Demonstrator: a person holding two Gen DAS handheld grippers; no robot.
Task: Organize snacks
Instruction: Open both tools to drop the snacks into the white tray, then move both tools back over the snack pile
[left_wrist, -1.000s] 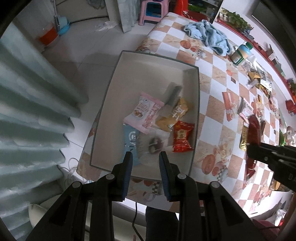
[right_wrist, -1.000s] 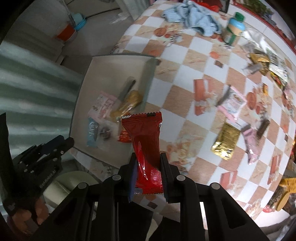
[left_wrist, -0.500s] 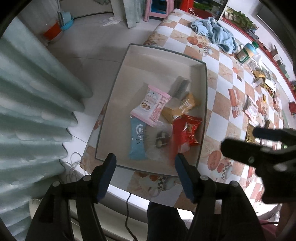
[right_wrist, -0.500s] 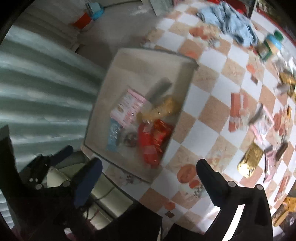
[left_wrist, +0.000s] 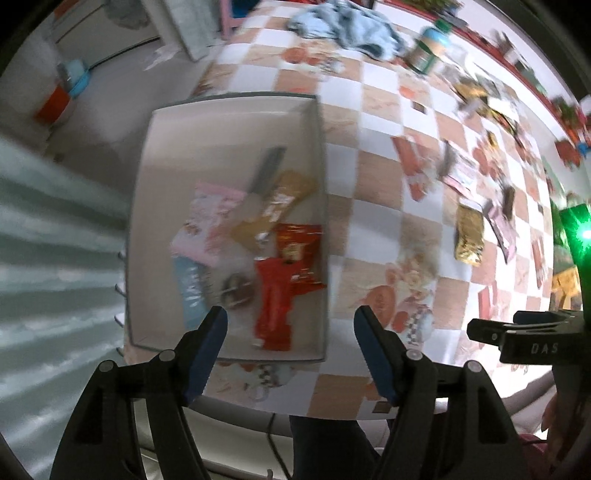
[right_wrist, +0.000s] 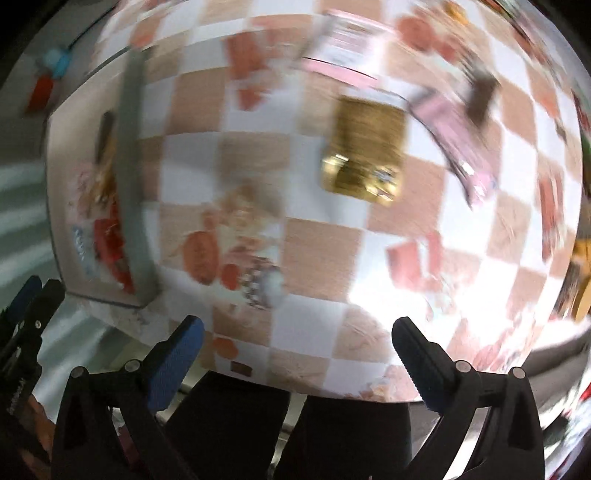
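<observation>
right gripper (right_wrist: 295, 354) gaping empty, having just let go | long red packet (left_wrist: 275, 299) now lying in the grey box (left_wrist: 321, 155) at the table's left edge | left gripper (left_wrist: 290, 332) opening, empty | gold packet (right_wrist: 364, 155) likely next

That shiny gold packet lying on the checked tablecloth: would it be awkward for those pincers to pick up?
Probably a little. The gold packet lies flat on the tablecloth, so the fingers may struggle to get under an edge. Its glossy, crinkled foil looks slippery and floppy, likely to sag when lifted. It seems light, so a nudge would likely slide it.
</observation>
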